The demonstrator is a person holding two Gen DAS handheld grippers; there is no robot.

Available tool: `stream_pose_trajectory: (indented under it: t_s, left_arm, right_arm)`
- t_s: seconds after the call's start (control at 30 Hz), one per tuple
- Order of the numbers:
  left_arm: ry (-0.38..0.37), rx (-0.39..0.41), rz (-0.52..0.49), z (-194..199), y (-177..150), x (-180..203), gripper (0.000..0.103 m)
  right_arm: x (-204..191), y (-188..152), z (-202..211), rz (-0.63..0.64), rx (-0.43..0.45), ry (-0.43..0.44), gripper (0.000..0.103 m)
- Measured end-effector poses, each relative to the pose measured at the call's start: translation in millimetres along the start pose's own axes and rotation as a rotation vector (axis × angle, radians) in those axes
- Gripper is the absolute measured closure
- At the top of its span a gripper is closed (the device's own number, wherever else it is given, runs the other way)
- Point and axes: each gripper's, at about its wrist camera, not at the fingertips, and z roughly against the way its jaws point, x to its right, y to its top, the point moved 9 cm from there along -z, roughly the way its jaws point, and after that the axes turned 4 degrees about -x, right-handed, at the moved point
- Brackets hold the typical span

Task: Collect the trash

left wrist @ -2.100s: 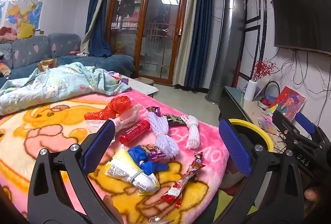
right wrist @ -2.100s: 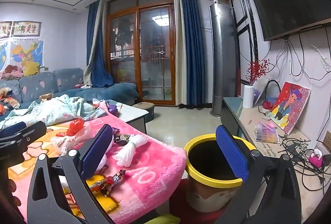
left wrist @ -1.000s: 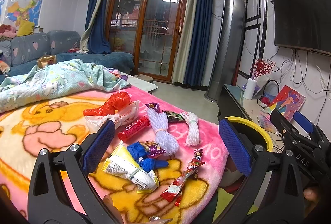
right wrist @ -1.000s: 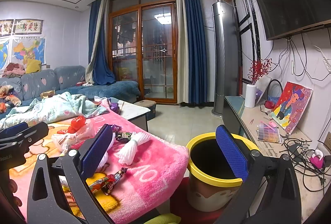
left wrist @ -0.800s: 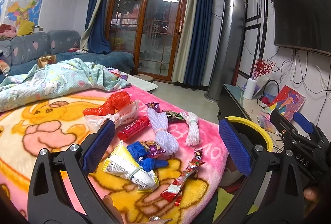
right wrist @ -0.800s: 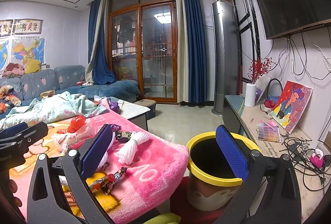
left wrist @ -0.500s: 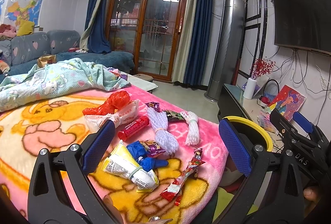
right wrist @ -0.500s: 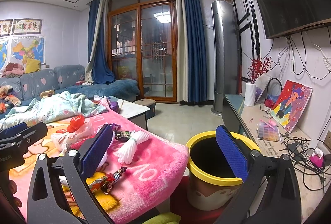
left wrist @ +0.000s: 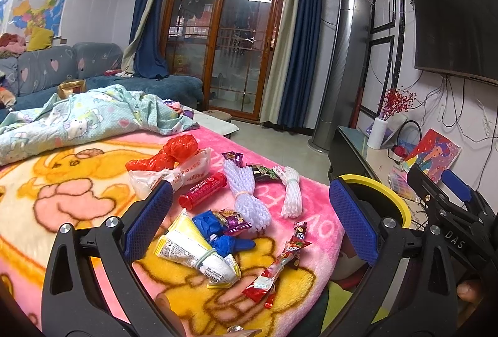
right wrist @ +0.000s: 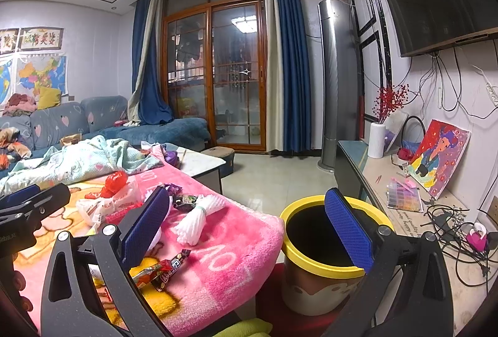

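Note:
Trash lies scattered on a pink cartoon blanket (left wrist: 62, 181): a red plastic bag (left wrist: 168, 153), a white plastic bag (left wrist: 190, 172), a red tube (left wrist: 202, 190), two white foam nets (left wrist: 246, 197) (left wrist: 291, 190), a blue bag (left wrist: 218, 234), a yellow-white packet (left wrist: 196, 253) and a red candy wrapper (left wrist: 280, 262). A yellow-rimmed bin (right wrist: 323, 253) stands on the floor right of the blanket. My left gripper (left wrist: 249, 222) hovers open above the trash, empty. My right gripper (right wrist: 249, 228) is open too, between the blanket edge and the bin.
A light blue quilt (left wrist: 87, 119) is bunched at the blanket's far side, with a blue sofa (left wrist: 56, 69) behind. A low TV cabinet (right wrist: 389, 187) with cables, a vase and a painting runs along the right wall. Tiled floor (right wrist: 274, 178) lies beyond.
Both views have barely shifted over the last two seconds. Both grippers stay open and hold nothing; the trash has not moved.

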Motion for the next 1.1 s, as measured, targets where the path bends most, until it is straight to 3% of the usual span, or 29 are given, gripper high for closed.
stream_pose_trajectory:
  t_s: [0.4, 1.1]
  left_arm:
    - [0.013, -0.011, 0.04, -5, -7, -17, 0.011]
    - [0.129, -0.033, 0.178, -8, -2, -88, 0.011]
  right_arm:
    - [-9, -24, -2, 0.022, -0.008, 0.029, 0.006]
    - [-74, -36, -27, 0.159, -0.189, 0.172, 0.006]
